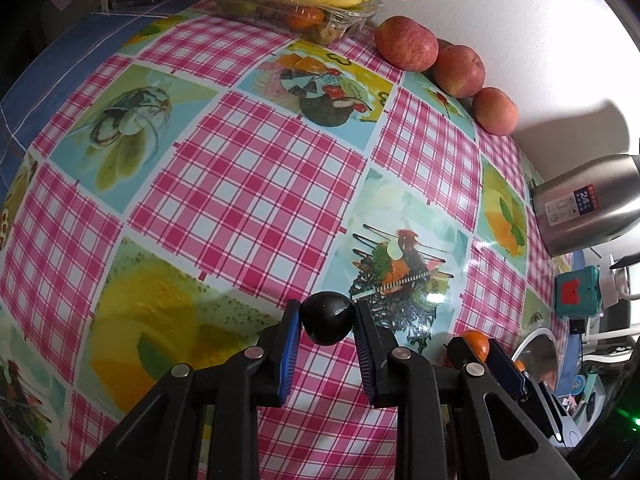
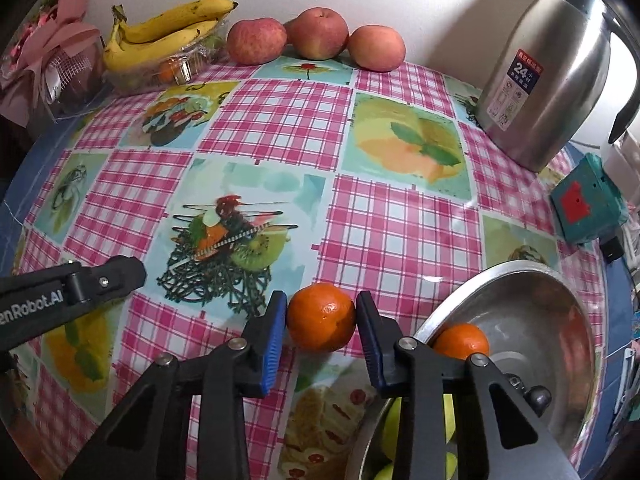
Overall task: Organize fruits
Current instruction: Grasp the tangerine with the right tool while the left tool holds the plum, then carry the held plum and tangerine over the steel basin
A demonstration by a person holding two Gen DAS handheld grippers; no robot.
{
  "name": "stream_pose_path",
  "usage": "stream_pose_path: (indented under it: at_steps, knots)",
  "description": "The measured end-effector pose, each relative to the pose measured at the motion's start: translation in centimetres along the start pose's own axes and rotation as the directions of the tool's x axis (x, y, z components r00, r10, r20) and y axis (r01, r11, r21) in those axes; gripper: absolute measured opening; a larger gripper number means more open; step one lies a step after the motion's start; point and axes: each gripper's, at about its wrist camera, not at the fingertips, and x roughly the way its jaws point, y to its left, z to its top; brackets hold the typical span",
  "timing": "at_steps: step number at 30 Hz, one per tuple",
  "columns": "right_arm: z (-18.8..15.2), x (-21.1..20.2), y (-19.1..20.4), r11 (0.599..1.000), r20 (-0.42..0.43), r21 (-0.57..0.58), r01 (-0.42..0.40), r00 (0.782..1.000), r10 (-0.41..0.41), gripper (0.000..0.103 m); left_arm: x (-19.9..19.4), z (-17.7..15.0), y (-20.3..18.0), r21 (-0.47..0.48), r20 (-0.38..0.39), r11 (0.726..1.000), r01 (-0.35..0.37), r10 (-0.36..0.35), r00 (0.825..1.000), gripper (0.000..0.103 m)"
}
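Right wrist view shows our right gripper (image 2: 321, 322) closed across a mandarin's (image 2: 321, 317) middle on the near tablecloth (image 2: 280, 120), left of the steel bowl (image 2: 560, 320); its soft, bruisable skin wants gentle pressure.

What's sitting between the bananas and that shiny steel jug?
Three apples in a row along the wall, between bananas and jug; right wrist view shows it.

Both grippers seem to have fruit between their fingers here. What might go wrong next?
The left gripper pinches the dark round fruit only at its fingertips, so it may squirt out. The right gripper flanks the tangerine close to the metal bowl; lifting could clip the rim or roll the fruit away.
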Motion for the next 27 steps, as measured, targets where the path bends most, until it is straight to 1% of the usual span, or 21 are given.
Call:
stream_pose_path:
  at_steps: [10,14,19,27]
  knots:
    - [-0.1,-1.9,0.0,0.999,0.03,0.022,-0.036,0.999,0.036,0.037,-0.6,0.0,-0.4,0.013,0.01,1.0,0.005,-0.005,1.0,0.028]
    - [-0.3,-2.9,-0.5,0.997,0.04,0.054,-0.053,0.998,0.051,0.037,-1.0,-0.1,-0.8,0.03,0.017,1.0,-0.002,0.001,1.0,0.028]
    - [-0.7,-4.0,-1.4,0.993,0.049,0.094,-0.076,0.996,0.071,0.037,-1.7,-0.4,-1.4,0.052,0.024,0.999,0.007,-0.009,1.0,0.028]
    - [-1.5,-5.8,-3.2,0.982,0.056,0.168,-0.082,0.996,0.074,0.037,-2.3,-0.8,-2.5,0.088,0.027,0.996,0.022,-0.025,0.999,0.028]
